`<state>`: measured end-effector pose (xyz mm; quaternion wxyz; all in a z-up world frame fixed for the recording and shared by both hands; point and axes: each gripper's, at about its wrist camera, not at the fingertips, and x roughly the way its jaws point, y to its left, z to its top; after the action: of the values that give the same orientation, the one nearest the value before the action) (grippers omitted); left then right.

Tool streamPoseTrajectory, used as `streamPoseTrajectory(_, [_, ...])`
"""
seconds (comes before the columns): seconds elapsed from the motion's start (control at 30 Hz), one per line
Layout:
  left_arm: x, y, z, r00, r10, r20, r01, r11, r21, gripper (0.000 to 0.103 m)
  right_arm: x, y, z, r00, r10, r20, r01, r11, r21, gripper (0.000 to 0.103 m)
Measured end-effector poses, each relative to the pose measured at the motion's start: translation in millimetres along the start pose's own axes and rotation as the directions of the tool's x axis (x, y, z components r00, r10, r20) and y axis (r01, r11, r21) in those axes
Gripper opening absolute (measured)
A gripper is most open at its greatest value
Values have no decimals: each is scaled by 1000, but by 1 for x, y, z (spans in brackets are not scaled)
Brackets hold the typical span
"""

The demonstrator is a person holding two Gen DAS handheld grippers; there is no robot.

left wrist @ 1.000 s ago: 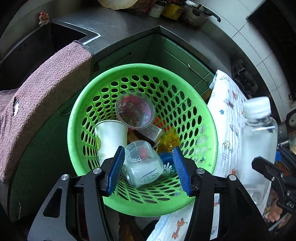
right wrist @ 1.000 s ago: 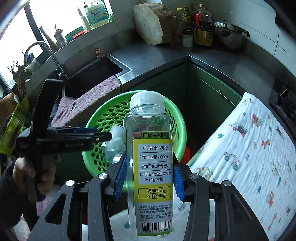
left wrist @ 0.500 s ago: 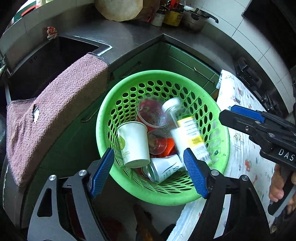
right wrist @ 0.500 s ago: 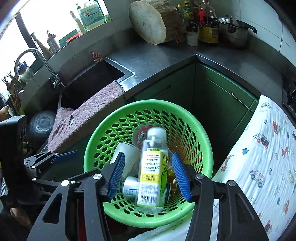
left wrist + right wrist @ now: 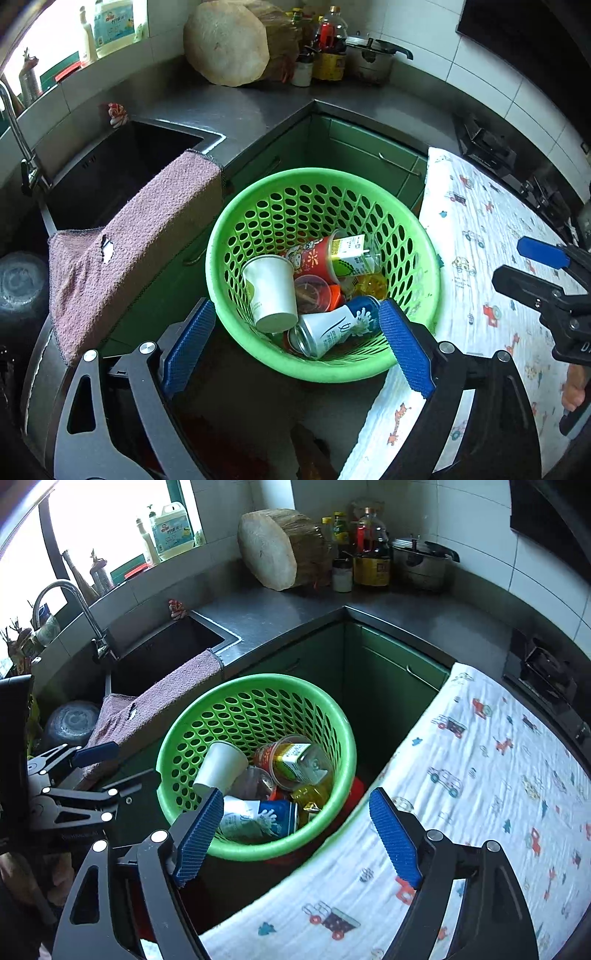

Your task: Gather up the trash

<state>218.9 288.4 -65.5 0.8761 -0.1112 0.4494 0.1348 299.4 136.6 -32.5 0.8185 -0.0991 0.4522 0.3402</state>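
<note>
**Both grippers empty above a loaded green basket**

At the far left of the left wrist view, a faucet (image 5: pixel 16 125) stands over the dark sink (image 5: pixel 122 166), and a pink towel (image 5: pixel 133 254) hangs over the sink's front edge. Just right of the towel sits the green perforated basket (image 5: pixel 258 206), in front of the green cabinet doors.

The trash lies inside it. A white paper cup (image 5: pixel 271 291) rests tilted against the left wall. To its right is a clear plastic cup (image 5: pixel 312 293), then a red printed cup (image 5: pixel 310 256) lying on its side with the yellow-labelled clear bottle (image 5: pixel 351 254) against it. A blue and white can (image 5: pixel 338 326) lies near the front wall.

The left gripper (image 5: pixel 295 349) hangs above the basket's near rim. Its jaws have just been opening and stand wide apart, nothing between the blue pads.

To the right of the basket, a white cloth printed with little cars (image 5: pixel 476 236) covers the counter. The right gripper (image 5: pixel 295 830) is over the basket's near edge and this cloth; its jaws too have just been opening, spread apart and holding nothing. In the right wrist view the bottle (image 5: pixel 295 762) lies inside the basket.
</note>
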Motion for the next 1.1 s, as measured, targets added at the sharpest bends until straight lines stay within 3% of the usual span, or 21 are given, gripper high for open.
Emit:
streamPoseTrajectory(0.33, [-63, -65, -45, 990, 44, 131, -56, 995, 87, 96, -78, -33, -81, 995, -90, 53, 86, 994, 63, 91])
streamPoseTrajectory(0.7, [-109, -128, -106, 983, 22, 182, -56, 982, 181, 97, -159, -59, -169, 974, -195, 119, 173, 969, 176, 92])
streamPoseTrajectory(1.1, [-149, -160, -140, 972, -7, 233, -49, 971, 232, 98, -215, -70, -231, 951, -273, 142, 228, 936, 270, 93])
